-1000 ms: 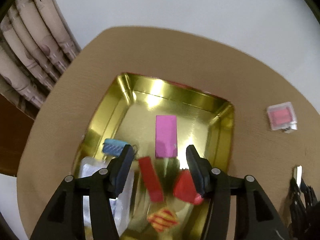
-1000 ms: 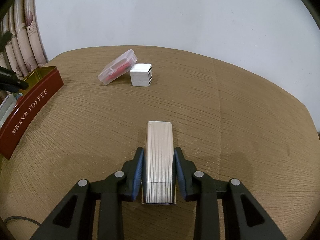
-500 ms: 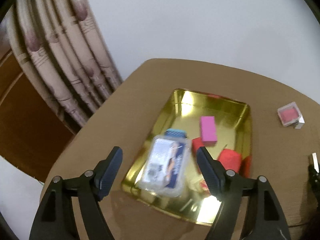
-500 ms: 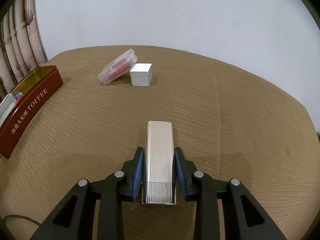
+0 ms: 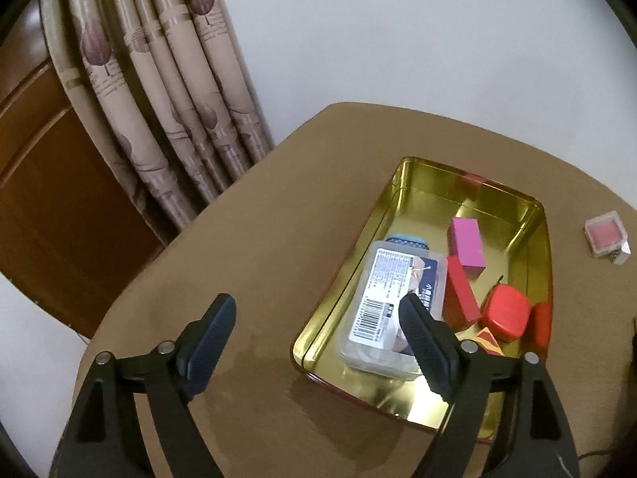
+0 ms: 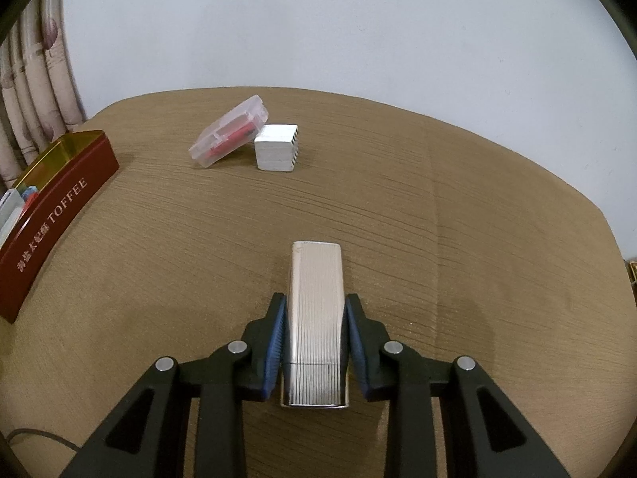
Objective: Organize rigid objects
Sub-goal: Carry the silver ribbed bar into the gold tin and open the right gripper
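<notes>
Both grippers show, one per view. One, the right gripper (image 6: 314, 342), has its blue pads pressed against the sides of a single ribbed silver case (image 6: 316, 318) that lies lengthwise between them on the brown table (image 6: 477, 219). Wide apart and holding nothing, the left gripper (image 5: 318, 336) hangs above the near edge of one gold-lined tin (image 5: 418, 175). Inside the tin lie one clear plastic box with a barcode label (image 5: 392, 306), one blue-capped item (image 5: 408, 241) half hidden behind it, one pink block (image 5: 466, 247), one dark red block (image 5: 460, 294), one rounded red case (image 5: 505, 316), and a further red piece at the wall, too cut off to identify. Two more things rest touching on the table beyond the silver case: one clear box with red contents (image 6: 229, 131), tilted against one white ribbed cube (image 6: 276, 147).
</notes>
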`<control>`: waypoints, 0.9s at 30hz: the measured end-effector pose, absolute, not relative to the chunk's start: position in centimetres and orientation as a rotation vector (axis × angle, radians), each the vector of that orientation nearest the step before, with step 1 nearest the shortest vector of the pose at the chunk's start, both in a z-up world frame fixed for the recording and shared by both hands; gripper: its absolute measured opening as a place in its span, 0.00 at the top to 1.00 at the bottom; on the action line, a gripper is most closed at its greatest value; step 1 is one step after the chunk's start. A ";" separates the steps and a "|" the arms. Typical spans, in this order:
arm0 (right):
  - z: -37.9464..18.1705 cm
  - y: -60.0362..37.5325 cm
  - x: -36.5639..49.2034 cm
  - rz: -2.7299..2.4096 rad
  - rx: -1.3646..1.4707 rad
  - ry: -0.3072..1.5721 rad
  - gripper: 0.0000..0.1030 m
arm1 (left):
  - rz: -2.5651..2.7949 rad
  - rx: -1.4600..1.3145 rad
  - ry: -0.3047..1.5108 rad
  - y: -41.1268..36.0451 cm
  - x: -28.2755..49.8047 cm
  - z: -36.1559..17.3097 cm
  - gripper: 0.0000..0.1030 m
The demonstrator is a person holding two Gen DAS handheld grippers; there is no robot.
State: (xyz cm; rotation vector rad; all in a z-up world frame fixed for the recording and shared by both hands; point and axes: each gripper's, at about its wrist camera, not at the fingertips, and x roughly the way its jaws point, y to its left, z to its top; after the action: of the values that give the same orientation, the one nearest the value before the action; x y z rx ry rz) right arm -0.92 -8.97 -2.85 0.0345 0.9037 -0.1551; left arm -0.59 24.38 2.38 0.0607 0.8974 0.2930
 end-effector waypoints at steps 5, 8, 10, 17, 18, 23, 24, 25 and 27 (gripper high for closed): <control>-2.6 -8.5 -0.3 -0.174 0.037 0.937 0.72 | 0.296 -0.006 0.944 25.6 -0.4 1.6 0.20; -2.2 -7.5 0.0 -0.171 0.022 0.945 0.72 | 0.321 -0.005 0.940 25.9 -0.3 1.5 0.20; -1.9 -6.4 0.2 -0.162 0.006 0.943 0.72 | 0.341 -0.006 0.935 26.4 -0.4 1.6 0.19; 0.4 -2.2 1.4 -0.065 -0.014 0.899 0.72 | 0.366 -0.056 0.950 28.0 -0.5 1.5 0.18; 0.8 -1.5 1.7 -0.043 -0.013 0.895 0.72 | 0.370 -0.062 0.953 28.2 -0.4 1.5 0.18; 2.9 2.8 3.4 0.054 -0.031 0.859 0.72 | 0.406 -0.098 0.974 29.6 -0.3 1.2 0.17; 3.1 3.8 3.8 0.072 -0.035 0.854 0.72 | 0.414 -0.115 0.983 30.0 -0.4 1.0 0.17; 3.4 4.7 4.0 0.089 -0.042 0.848 0.72 | 0.420 -0.128 0.989 30.4 -0.3 0.9 0.17; 3.9 6.6 4.7 0.127 -0.056 0.841 0.72 | 0.439 -0.159 0.994 31.3 -0.3 0.8 0.17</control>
State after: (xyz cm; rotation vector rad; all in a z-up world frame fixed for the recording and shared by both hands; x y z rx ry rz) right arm 4.66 6.65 3.87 -0.0563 0.8413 0.1270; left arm -0.29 31.27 0.83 -0.1594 0.9941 0.4389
